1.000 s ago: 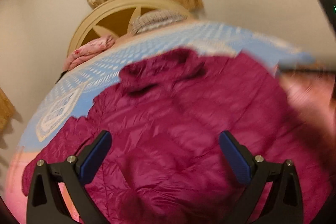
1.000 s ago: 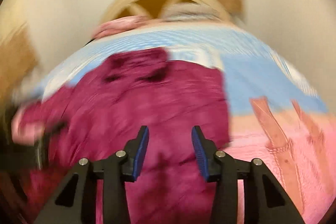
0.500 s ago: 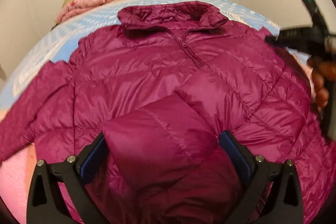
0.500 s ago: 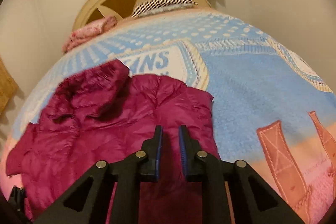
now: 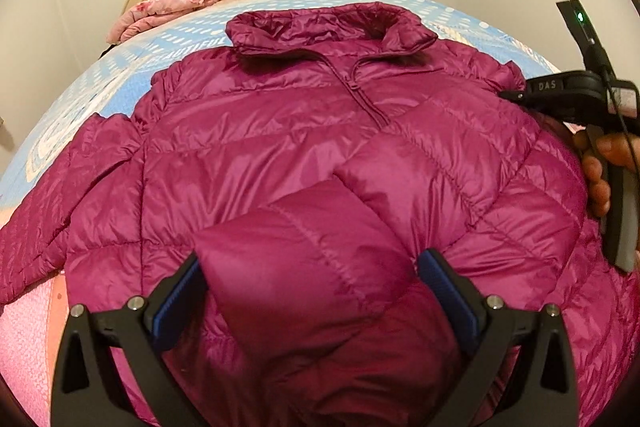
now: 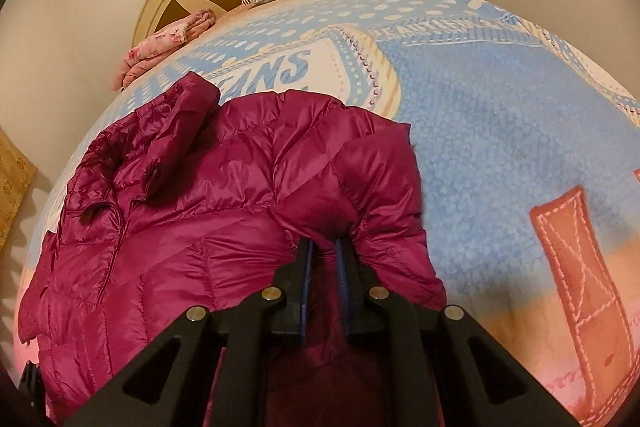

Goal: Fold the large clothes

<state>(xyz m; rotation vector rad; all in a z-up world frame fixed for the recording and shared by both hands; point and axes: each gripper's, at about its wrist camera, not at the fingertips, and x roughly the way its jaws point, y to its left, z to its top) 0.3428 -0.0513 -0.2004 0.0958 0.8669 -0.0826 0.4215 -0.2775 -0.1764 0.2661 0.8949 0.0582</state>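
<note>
Right sleeve fold, magenta quilted puffer jacket point(image 5: 280, 131) on bed.
My right hand-held gripper point(image 6: 323, 255) has just closed, pinching jacket edge; left hand-held gripper point(image 5: 308, 283) wide, straddling sleeve point(image 5: 304, 267). I'd lift low.

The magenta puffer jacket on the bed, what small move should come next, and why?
Probably lift the right gripper and carry its pinched edge of the jacket inward over the chest. Its fingers have just been closing and now pinch the fabric, while the sleeve already lies folded across the front between the left gripper's wide-apart fingers.
</note>
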